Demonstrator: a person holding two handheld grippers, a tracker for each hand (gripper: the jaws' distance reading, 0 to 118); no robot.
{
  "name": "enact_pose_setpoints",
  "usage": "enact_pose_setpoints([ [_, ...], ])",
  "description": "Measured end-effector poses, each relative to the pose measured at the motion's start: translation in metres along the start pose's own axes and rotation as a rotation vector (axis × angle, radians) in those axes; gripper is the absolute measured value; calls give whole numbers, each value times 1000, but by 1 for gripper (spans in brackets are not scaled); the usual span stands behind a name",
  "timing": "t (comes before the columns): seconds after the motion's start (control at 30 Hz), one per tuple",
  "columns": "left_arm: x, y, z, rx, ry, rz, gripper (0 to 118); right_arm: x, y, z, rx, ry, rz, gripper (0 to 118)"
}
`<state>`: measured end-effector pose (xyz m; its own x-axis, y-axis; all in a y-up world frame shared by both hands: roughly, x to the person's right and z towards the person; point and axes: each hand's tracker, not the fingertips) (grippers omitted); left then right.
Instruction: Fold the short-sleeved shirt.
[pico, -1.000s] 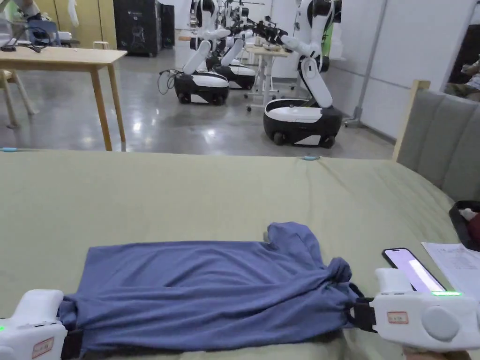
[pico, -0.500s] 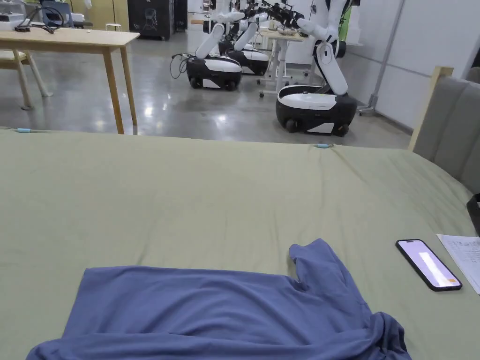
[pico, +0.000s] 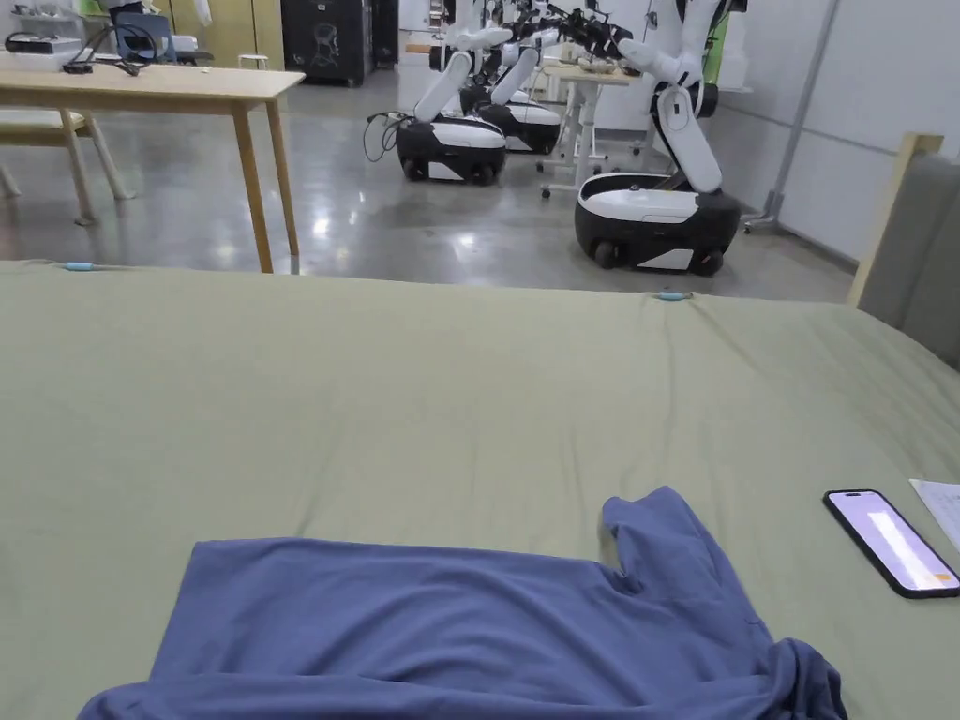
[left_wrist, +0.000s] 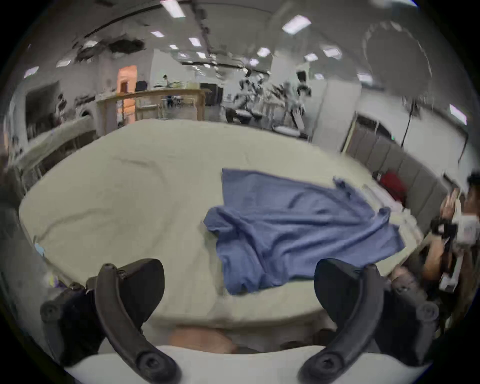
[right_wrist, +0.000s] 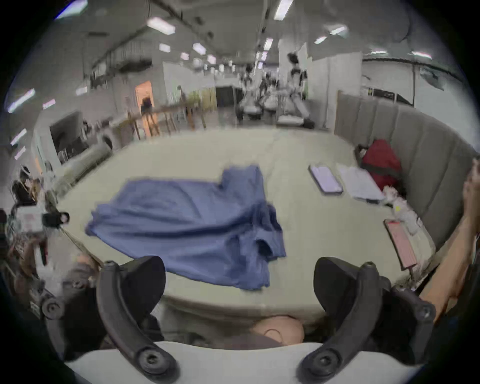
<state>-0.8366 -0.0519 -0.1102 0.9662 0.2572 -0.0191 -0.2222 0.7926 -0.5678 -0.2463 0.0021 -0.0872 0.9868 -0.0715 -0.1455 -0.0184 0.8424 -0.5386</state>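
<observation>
A blue short-sleeved shirt (pico: 469, 628) lies folded lengthwise near the front edge of the green-sheeted bed (pico: 422, 394), one sleeve sticking up at its right end. The same shirt (left_wrist: 293, 228) sits ahead and right of my left gripper (left_wrist: 239, 288), whose jaws stand wide apart with nothing between them, back over the bed's near edge. My right gripper (right_wrist: 239, 285) is open too, held just off the bed edge, with the shirt (right_wrist: 192, 226) ahead of it and free of both jaws. The other gripper (left_wrist: 459, 228) shows far right in the left gripper view.
A phone (pico: 891, 542) and a sheet of paper (pico: 940, 506) lie on the bed to the right of the shirt. A red bag (right_wrist: 381, 163) rests by the grey headboard (right_wrist: 428, 166). Beyond the bed stand a wooden table (pico: 159, 89) and several white robots (pico: 656, 206).
One second ago both grippers were shut on the shirt's two near corners. They have let go and drawn back off the bed; the shirt now lies flat.
</observation>
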Motion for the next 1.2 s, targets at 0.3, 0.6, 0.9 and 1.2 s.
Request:
enact_pose_setpoints([
  [0.3, 20, 12, 18, 92, 6, -17, 0, -11, 10, 19, 108, 88, -111, 0],
  [0.6, 39, 139, -127, -33, -20, -175, 0, -22, 16, 12, 120, 108, -77, 0],
  [0.9, 8, 167, -306, -237, 31, -262, 112, -17, 18, 18, 107, 16, -84, 0],
  [1.2, 9, 128, -333, -274, 10, -313, 64, -17, 19, 11, 61, -30, -95, 0],
])
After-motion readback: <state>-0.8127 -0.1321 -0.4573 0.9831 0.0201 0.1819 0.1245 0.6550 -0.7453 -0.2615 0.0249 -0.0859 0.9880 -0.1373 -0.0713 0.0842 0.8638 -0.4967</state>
